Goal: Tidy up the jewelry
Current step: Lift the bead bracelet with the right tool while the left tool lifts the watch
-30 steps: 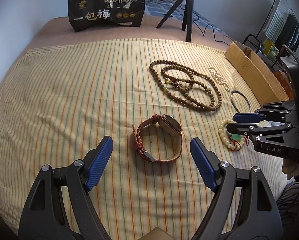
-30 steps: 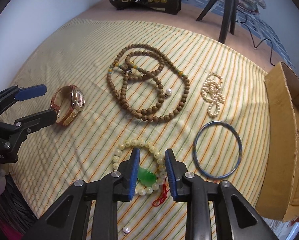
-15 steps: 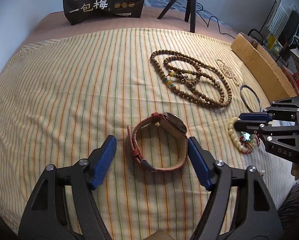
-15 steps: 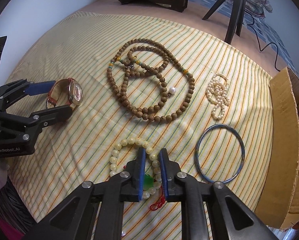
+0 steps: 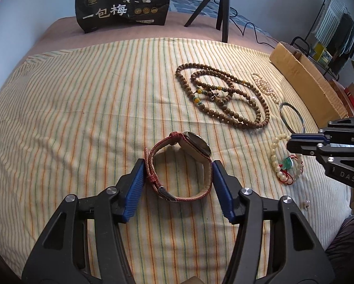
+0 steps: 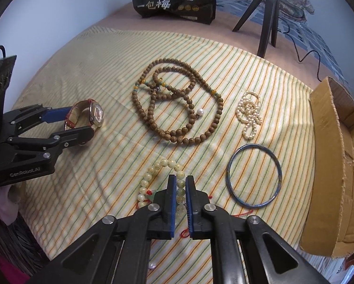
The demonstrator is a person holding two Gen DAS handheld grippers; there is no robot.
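A watch (image 5: 180, 163) with a red-brown strap stands on its side on the striped cloth (image 5: 82, 108). My left gripper (image 5: 178, 168) is closed around it, blue pads touching the strap on both sides; the watch also shows in the right wrist view (image 6: 91, 116). My right gripper (image 6: 181, 184) is shut on the cream bead bracelet (image 6: 162, 168) with a green charm and red cord, seen also in the left wrist view (image 5: 283, 163). The brown wooden bead necklace (image 6: 177, 104), the pearl strand (image 6: 249, 116) and the blue bangle (image 6: 254, 177) lie on the cloth.
An open cardboard box (image 6: 338, 165) stands along the right edge of the bed. A black snack bag (image 5: 122, 2) and a black tripod (image 5: 220, 4) stand at the far side. A loose pearl (image 5: 306, 203) lies near the front right edge.
My left gripper moved forward and closed its pads onto the watch strap. My right gripper closed from partly open onto the cream bead bracelet.
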